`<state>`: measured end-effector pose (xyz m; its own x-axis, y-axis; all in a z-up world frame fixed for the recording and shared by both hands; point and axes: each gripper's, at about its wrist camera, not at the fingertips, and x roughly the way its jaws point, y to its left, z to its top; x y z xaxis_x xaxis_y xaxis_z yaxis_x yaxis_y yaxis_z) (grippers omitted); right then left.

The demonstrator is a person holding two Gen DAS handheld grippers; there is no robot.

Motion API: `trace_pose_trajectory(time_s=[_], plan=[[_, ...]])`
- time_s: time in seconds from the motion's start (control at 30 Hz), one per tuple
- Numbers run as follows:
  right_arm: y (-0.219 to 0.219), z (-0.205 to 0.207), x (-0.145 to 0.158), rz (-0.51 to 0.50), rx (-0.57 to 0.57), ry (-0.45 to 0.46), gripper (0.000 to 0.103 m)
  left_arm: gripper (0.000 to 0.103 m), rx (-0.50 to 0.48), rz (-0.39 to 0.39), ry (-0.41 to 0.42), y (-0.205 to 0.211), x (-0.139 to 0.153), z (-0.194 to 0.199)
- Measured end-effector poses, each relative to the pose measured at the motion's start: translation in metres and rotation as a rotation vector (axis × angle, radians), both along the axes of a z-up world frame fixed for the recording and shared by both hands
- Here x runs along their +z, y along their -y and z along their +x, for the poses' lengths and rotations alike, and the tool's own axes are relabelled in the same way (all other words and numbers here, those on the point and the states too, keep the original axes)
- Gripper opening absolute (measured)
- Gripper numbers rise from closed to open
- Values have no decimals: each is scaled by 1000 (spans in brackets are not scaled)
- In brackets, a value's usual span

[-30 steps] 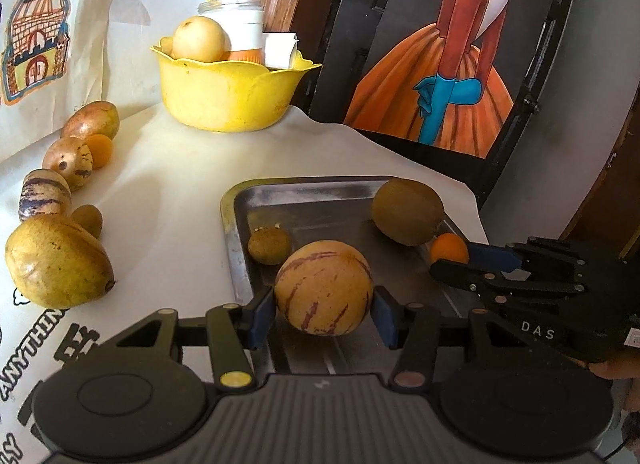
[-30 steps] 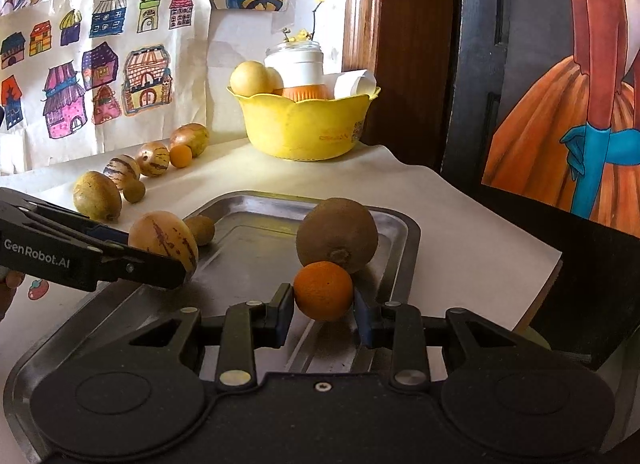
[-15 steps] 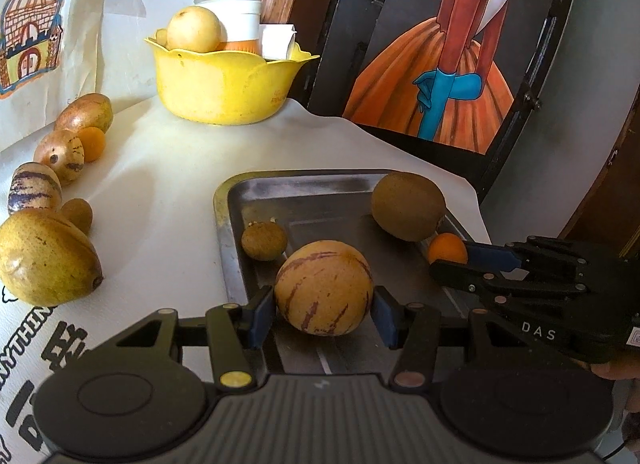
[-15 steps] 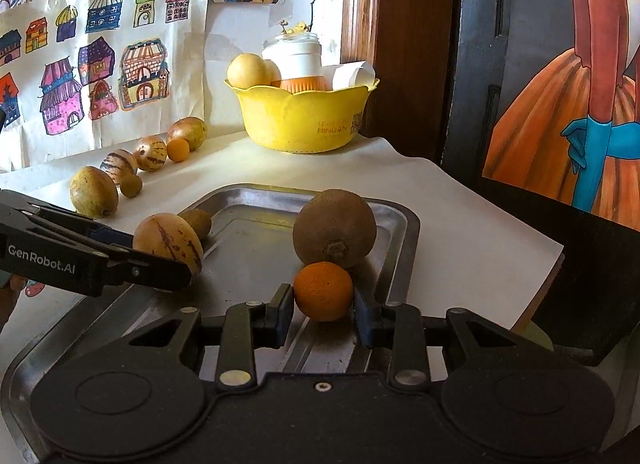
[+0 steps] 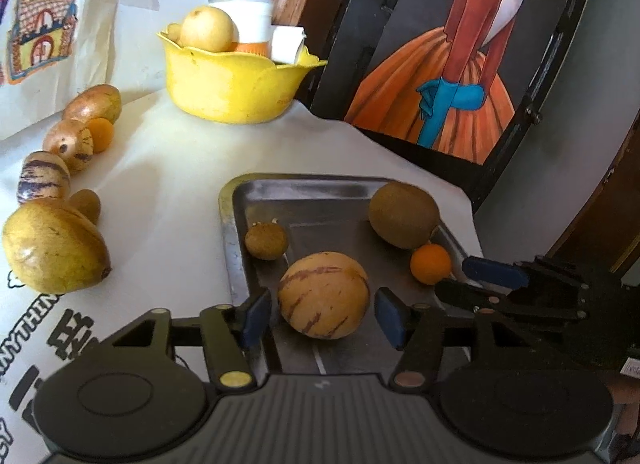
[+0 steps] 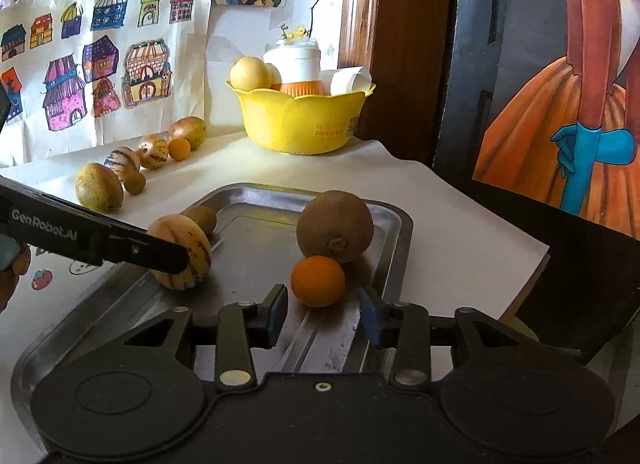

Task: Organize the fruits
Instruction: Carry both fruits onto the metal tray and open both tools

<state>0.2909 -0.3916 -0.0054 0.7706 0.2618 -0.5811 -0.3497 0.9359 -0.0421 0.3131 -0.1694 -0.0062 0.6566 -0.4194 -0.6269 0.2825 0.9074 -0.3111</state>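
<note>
left gripper (image 5: 322, 310): jaws apart around the striped melon (image 5: 323, 294), which sits on the tray (image 5: 304, 190) | right gripper (image 6: 324, 314): jaws apart behind the orange (image 6: 317, 281), also on the tray | guess both just got dropped off | more fruit waiting on the table (image 5: 168, 184)

A round tan melon with maroon stripes (image 5: 323, 295) sits on a dull grey metal tray (image 5: 232, 224), near a small bright orange citrus fruit (image 6: 317, 281) and a fuzzy olive-brown round fruit (image 6: 335, 226). The scalloped plastic bowl (image 6: 300, 120) is lemon yellow. Blue pads (image 5: 253, 316) line the black left gripper (image 5: 320, 316). The cream tablecloth (image 5: 160, 168) carries black lettering.
</note>
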Motion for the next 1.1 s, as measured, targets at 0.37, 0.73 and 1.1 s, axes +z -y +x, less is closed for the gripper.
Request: trace_pose_trajectory(time_s=[0.37, 0.73, 1.1], plan=[[-6, -49, 37, 14, -8, 95, 70, 99, 69, -2, 101, -17, 36, -44], [-21, -103, 57, 139, -10, 94, 96, 102, 172, 28, 145, -41, 46, -91], [-49, -158, 61, 134, -66, 52, 102, 103, 217, 79, 152, -75, 42, -145]])
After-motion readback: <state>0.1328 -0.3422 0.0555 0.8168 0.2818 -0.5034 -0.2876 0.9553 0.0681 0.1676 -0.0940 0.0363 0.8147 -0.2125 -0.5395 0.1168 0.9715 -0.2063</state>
